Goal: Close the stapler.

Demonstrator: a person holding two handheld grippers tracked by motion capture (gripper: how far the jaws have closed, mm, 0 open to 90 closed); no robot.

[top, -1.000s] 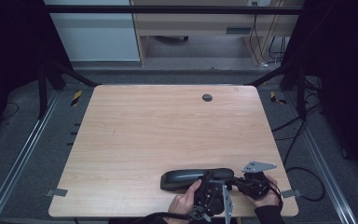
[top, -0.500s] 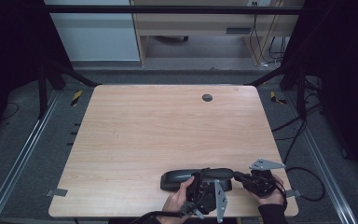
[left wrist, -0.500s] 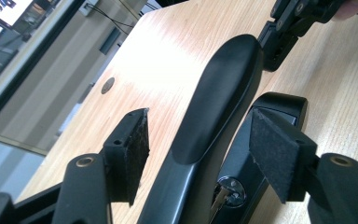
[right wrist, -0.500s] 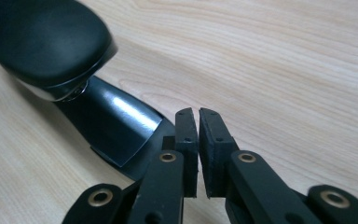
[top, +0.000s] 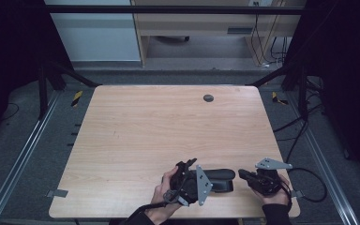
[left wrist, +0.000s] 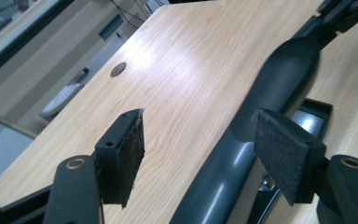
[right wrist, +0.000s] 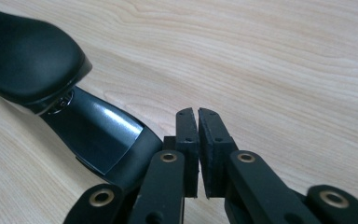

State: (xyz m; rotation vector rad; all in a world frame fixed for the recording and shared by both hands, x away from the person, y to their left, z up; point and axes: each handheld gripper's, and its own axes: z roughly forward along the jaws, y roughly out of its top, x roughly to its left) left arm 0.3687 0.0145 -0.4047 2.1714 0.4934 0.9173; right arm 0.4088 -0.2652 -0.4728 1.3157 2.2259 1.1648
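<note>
Near front edge of wooden table (top: pixel 136 136), toward right corner, black stapler (top: pixel 218 178) lay flat, long axis along that edge. Left gripper (top: pixel 183 168) hovered at stapler's left end, tilted; jaws apart, just been opening, pads (left wrist: pixel 129 149) clear of stapler's arm (left wrist: pixel 279 70), which ran beside right pad, not pressed. Right gripper (top: pixel 243 176) sat just beside stapler's right end, jaws together, nothing between them. Right gripper view: closed pads (right wrist: pixel 198 140) beside stapler's glossy base. Small round grommet (top: pixel 208 98) near far edge.
</note>
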